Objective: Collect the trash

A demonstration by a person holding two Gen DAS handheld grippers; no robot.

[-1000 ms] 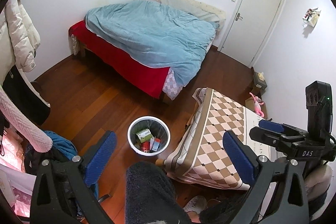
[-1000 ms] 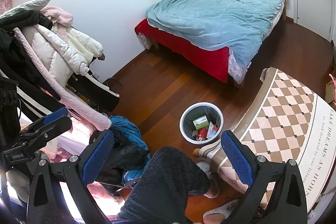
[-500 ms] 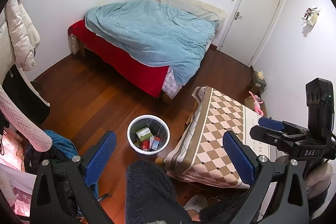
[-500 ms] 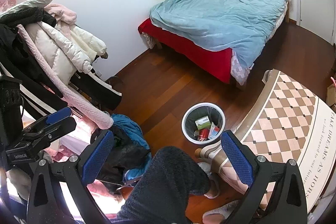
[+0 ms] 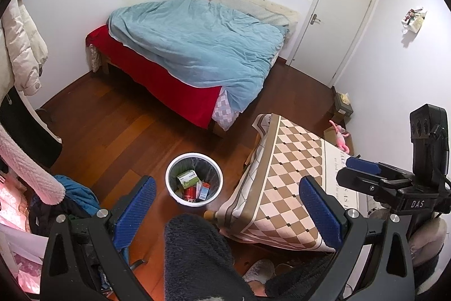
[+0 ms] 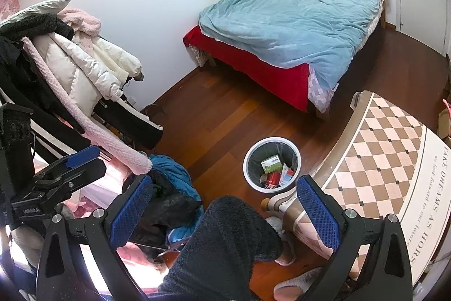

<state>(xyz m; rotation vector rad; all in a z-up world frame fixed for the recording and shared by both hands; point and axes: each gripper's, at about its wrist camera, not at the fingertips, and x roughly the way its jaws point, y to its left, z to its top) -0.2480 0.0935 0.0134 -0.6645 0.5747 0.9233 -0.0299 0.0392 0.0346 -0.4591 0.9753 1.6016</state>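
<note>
**Room surroundings, off-task**

I see a bed [image 5: 194, 47] with blue duvet [image 6: 293, 19] far ahead of the claws, a white door [image 5: 335, 27] beyond it, coats [image 6: 70, 61] piled left, and a checkered tablecloth [image 5: 284, 177] close on the right.

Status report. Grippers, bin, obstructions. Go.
Left gripper open, empty. Right gripper open, empty. Trash bin on floor beside table, holding green box, red can, cartons. Dark fleece-clad leg low in both views.
</note>
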